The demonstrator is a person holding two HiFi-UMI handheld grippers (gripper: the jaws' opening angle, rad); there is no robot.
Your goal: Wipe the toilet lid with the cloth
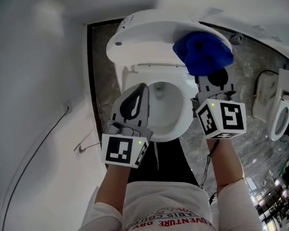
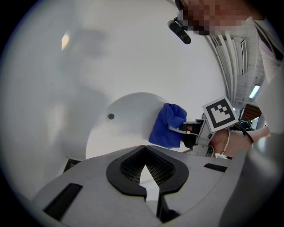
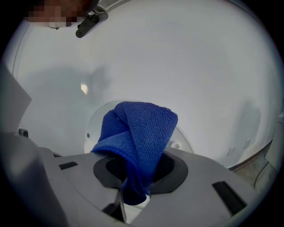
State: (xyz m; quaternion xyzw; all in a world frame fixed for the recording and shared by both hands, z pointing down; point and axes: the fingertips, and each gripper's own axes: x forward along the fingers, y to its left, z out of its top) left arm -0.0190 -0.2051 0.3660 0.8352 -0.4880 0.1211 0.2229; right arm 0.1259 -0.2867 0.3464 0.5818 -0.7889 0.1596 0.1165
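The white toilet lid (image 1: 145, 37) stands raised behind the open bowl (image 1: 176, 116). My right gripper (image 1: 215, 79) is shut on a bunched blue cloth (image 1: 202, 52) and holds it against the lid's right side. In the right gripper view the cloth (image 3: 138, 139) fills the jaws of the right gripper (image 3: 133, 179), with the lid (image 3: 96, 119) behind it. My left gripper (image 1: 134, 106) hovers over the bowl's left rim, shut on nothing. The left gripper view shows its own jaws (image 2: 146, 173) together, and beyond them the lid (image 2: 126, 119), the cloth (image 2: 167, 125) and the right gripper (image 2: 191, 131).
A white wall with a thin cable (image 1: 49, 137) closes in on the left. Dark marble floor (image 1: 102, 86) surrounds the toilet. A second white fixture (image 1: 279, 112) stands at the right edge. The person's body is close to the front of the bowl.
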